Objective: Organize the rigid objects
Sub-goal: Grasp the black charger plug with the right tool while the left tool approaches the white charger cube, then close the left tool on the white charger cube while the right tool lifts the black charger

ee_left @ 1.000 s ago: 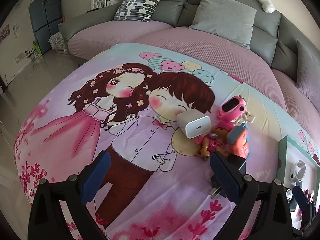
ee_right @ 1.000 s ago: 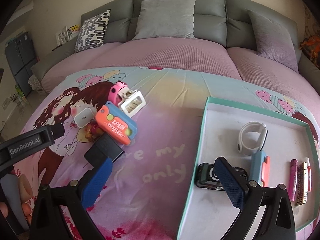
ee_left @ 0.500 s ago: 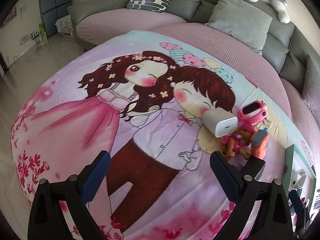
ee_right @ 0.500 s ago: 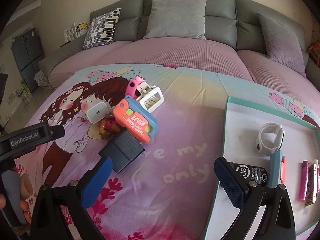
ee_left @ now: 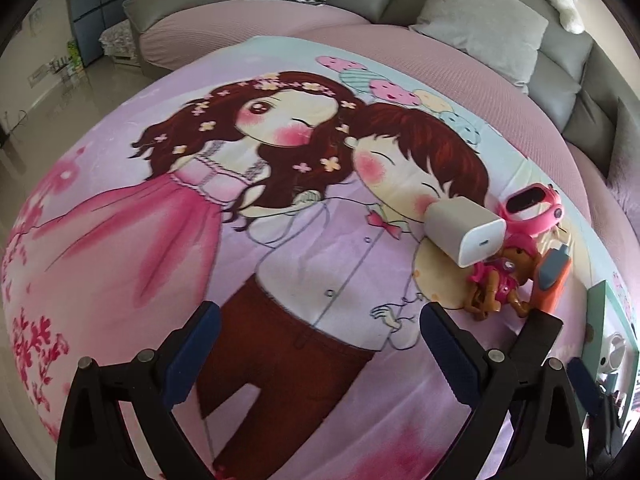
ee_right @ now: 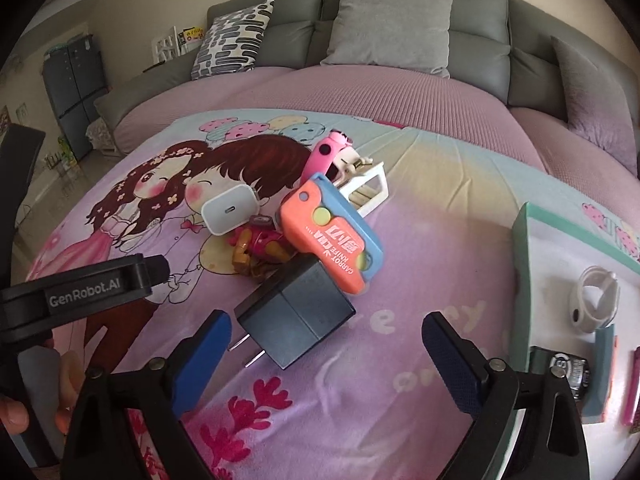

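Pink and lilac cartoon blanket (ee_right: pixel 360 380) covered the surface, with a grey sofa (ee_right: pixel 400 40) curving round behind it. Small stuff sat piled up in the middle: a black charger (ee_right: pixel 298 314) lay nearest the right gripper (ee_right: pixel 326 340), prongs pointing toward the left finger, and its body sat partly between the blue pads. Those jaws were closing but weren't touching it yet, so nothing was grabbed. Leaning on the charger's far edge was an orange and blue knife case (ee_right: pixel 332 236), and beside that a white charger (ee_right: pixel 229 212), a little toy figure (ee_right: pixel 260 248), a pink watch (ee_right: pixel 322 158) and a white frame thing (ee_right: pixel 370 188) at the back of the heap. Off to the right was a teal-rimmed tray (ee_right: pixel 520 264) that already held a white watch (ee_right: pixel 596 300), a dark toy car (ee_right: pixel 568 368) and a couple of other bits I couldn't make out properly. The left gripper (ee_left: pixel 316 344) hung over bare blanket with its jaws wide apart and empty, the white charger and toy figure well up and to its right. A person's fingers (ee_right: pixel 16 416) showed at the lower left edge in the right camera, holding the left tool.
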A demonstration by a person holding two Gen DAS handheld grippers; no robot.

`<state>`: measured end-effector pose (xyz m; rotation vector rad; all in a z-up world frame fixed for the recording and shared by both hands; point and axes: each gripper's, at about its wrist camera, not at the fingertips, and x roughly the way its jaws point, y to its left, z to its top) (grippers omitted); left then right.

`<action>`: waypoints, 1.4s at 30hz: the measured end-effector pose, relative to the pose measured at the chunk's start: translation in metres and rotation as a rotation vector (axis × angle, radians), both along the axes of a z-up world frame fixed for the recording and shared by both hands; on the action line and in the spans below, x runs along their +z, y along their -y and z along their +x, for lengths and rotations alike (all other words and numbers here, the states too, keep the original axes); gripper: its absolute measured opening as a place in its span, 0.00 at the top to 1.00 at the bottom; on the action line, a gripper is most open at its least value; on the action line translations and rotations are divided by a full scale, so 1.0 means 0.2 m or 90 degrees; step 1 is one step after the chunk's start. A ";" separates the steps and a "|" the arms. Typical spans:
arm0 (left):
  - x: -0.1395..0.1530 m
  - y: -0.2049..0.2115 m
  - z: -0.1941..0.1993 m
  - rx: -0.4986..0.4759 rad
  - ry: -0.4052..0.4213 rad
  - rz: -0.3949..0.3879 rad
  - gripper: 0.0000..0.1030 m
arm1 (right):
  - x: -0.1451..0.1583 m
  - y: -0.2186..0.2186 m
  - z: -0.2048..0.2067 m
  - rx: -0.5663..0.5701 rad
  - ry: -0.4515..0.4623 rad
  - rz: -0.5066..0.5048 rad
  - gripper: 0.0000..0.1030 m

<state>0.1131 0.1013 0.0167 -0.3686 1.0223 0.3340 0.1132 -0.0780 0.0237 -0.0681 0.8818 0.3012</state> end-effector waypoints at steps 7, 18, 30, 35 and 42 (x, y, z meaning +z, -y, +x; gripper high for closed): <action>-0.02 -0.01 0.02 0.000 -0.010 -0.009 0.03 | -0.02 0.00 0.03 0.003 -0.009 0.034 0.23; -0.01 0.00 0.03 -0.001 -0.016 0.005 0.03 | -0.05 -0.02 0.06 0.011 -0.024 0.093 0.26; 0.00 0.01 0.03 -0.004 -0.020 0.010 0.03 | -0.06 -0.01 0.06 0.008 -0.024 0.089 0.33; 0.01 0.01 0.02 -0.004 -0.018 0.012 0.03 | -0.06 -0.01 0.06 0.010 -0.024 0.085 0.32; 0.01 0.01 0.02 -0.001 -0.019 0.013 0.03 | -0.06 -0.02 0.06 0.015 -0.030 0.075 0.34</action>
